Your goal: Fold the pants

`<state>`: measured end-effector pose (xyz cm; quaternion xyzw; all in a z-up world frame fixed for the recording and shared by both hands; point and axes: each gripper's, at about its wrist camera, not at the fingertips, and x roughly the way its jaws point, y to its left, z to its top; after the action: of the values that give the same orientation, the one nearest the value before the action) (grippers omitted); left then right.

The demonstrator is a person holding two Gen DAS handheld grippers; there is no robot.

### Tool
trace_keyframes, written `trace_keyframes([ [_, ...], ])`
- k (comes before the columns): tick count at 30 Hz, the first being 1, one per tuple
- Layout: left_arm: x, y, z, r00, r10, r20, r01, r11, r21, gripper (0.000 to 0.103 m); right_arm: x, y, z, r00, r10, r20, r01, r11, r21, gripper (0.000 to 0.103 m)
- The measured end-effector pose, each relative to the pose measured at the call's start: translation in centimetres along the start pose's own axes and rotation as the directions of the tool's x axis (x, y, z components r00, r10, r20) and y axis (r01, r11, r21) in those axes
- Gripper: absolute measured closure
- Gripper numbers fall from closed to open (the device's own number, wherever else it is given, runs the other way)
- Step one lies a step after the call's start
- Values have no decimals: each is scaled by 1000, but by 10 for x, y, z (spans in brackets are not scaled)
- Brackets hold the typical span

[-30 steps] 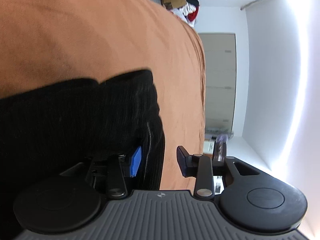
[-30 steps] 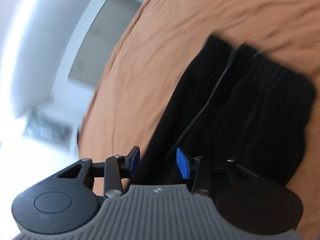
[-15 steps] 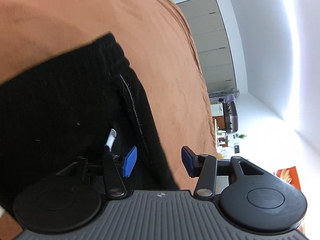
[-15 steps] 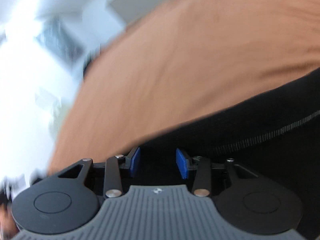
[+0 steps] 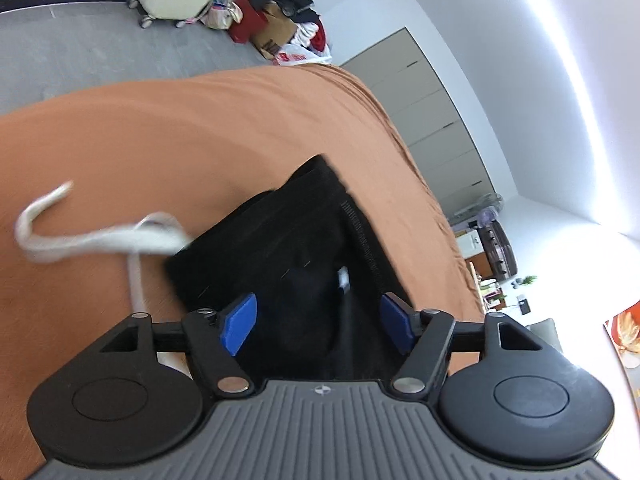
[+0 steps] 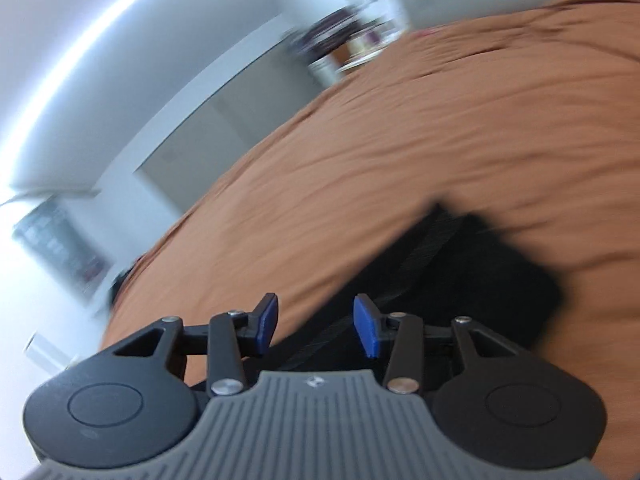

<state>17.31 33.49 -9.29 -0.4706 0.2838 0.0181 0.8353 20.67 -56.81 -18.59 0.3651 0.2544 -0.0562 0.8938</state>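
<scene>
Black ribbed pants (image 5: 296,256) lie bunched on a rust-orange bedspread (image 5: 200,128), white drawstring (image 5: 96,236) trailing; the left gripper (image 5: 318,322) gapes wide, the right gripper (image 6: 316,324) part-open, both empty above the fabric.

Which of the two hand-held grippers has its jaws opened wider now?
The left hand-held gripper: its blue pads stand far apart over the black pants. The right hand-held gripper shows a clearly narrower gap.

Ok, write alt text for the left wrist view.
Black pants lie bunched on an orange sheet, seen between the blue pads of the open left gripper. A white drawstring trails from them across the sheet, blurred; a grey floor and piled boxes show beyond.
</scene>
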Motion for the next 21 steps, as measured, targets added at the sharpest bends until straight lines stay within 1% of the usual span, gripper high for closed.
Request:
trace_keyframes([
  [3,5,7,-19,1000,-3,-13,2,998,-58,24,-24,-54,5,996,-82,19,80,993,89,62],
  [4,6,10,-24,1000,-5,-20,3,997,-75,24,-25,-67,3,994,-106,21,102,988,119,62],
  [5,11,11,-29,1000,-7,-30,4,996,-95,24,-36,-87,4,993,-120,19,116,982,146,62],
  [6,14,11,-33,999,-9,-38,5,994,-106,24,-34,-86,-8,992,-125,16,120,978,171,62],
  [7,17,11,-36,998,-20,-55,12,991,-134,24,-32,-92,-10,992,-123,11,119,974,193,62],
  [9,21,9,-42,998,-24,-64,15,989,-144,24,-22,-96,-16,995,-95,-6,94,974,205,62],
  [11,26,5,-44,997,-32,-73,21,989,-145,24,-3,-83,-22,998,-61,-15,62,978,200,62],
  [12,28,3,-44,996,-33,-77,22,990,-142,24,-6,-78,-22,998,-53,-15,55,980,193,62],
  [13,28,2,-45,996,-31,-81,19,990,-137,24,-6,-66,-24,998,-55,-12,56,981,186,62],
  [17,29,-1,-48,996,-11,-89,0,993,-115,24,22,-51,-22,995,-97,-14,98,981,165,62],
  [18,32,-2,-49,995,-7,-99,-3,994,-105,24,28,-49,-22,994,-103,-31,107,983,151,64],
  [20,34,-4,-51,995,2,-103,-12,995,-96,24,40,-43,-21,990,-123,-65,131,984,122,95],
  [21,35,-2,-52,995,3,-103,-13,995,-98,24,40,-41,-20,988,-130,-78,139,983,117,100],
])
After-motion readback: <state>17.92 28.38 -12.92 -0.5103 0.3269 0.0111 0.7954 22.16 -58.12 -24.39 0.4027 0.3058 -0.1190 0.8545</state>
